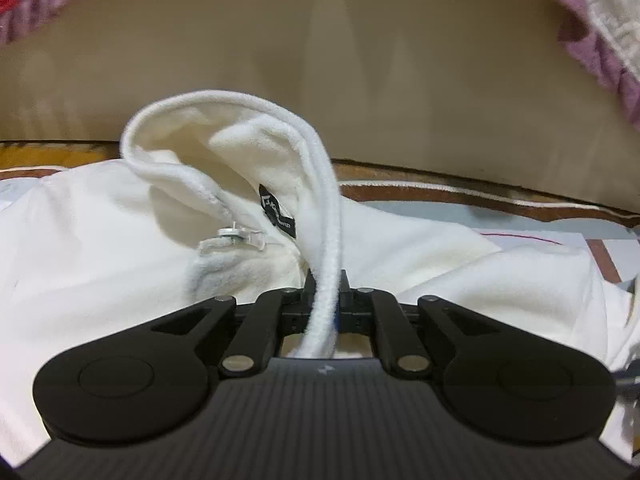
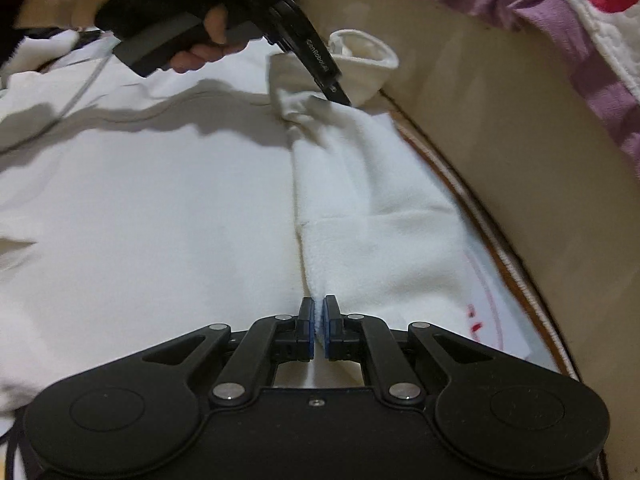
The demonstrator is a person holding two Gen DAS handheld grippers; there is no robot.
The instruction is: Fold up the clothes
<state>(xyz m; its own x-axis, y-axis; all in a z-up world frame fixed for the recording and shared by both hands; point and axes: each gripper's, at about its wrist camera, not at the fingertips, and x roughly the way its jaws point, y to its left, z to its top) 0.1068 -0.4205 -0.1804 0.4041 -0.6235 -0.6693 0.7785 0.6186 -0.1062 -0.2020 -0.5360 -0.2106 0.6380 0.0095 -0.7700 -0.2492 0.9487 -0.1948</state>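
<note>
Grippers: left gripper (image 1: 326, 292) and right gripper (image 2: 319, 322), matte black, silver pivot screws, blue pads.
Hand (image 2: 192, 46): bare skin, black fingerless glove.

A home bedroom: a quilted bedspread (image 2: 580, 12) with purple ruffles and red print hangs over a beige bed base (image 1: 320, 60) beside a patterned mat (image 2: 532, 292).

White lettering is running along the black left gripper (image 2: 345, 100) in the right wrist view: "SenRobo" is showing on the finger arm, with further characters after it too small to make out, and the letters "DAS" are showing higher up on its body. A small black label (image 1: 277, 213) is sitting inside the collar of the white garment (image 1: 100, 232), carrying white script that is staying too blurred to read.
</note>
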